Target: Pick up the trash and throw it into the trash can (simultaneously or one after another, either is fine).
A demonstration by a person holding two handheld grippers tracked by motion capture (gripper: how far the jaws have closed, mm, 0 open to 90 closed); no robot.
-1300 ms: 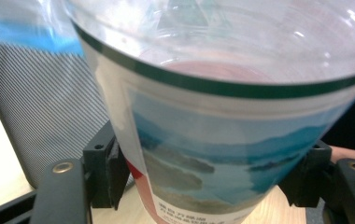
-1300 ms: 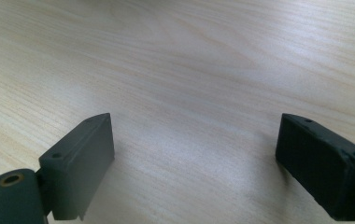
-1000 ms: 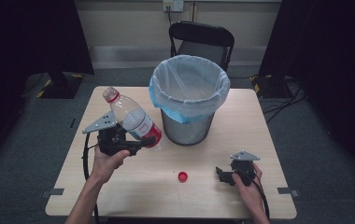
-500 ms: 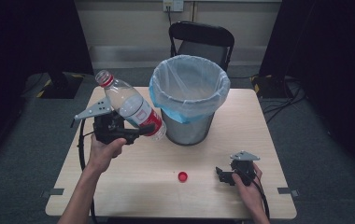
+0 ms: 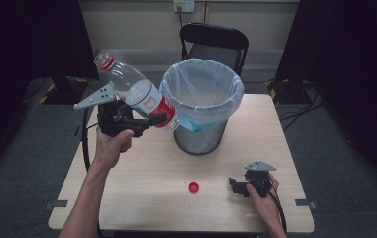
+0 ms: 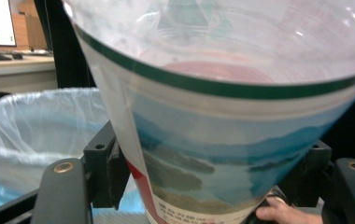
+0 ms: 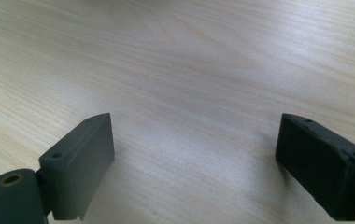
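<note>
**Uncapped bottle lifted beside the bin**

Since a second ago, the left gripper [image 5: 152, 120] has risen, carrying the clear plastic water bottle [image 5: 136, 93] up off the table to the level of the bin's rim. Its jaws clamp the bottle's base end, near the red-edged label; the open neck tilts up and away to the left. The bottle's base sits just beside the wire waste bin [image 5: 202, 101], lined with a pale blue bag. The right gripper [image 5: 237, 186] rests low on the wooden table [image 5: 142, 168], jaws wide apart with nothing between them. A red bottle cap [image 5: 194, 187] lies on the table near it.
</note>
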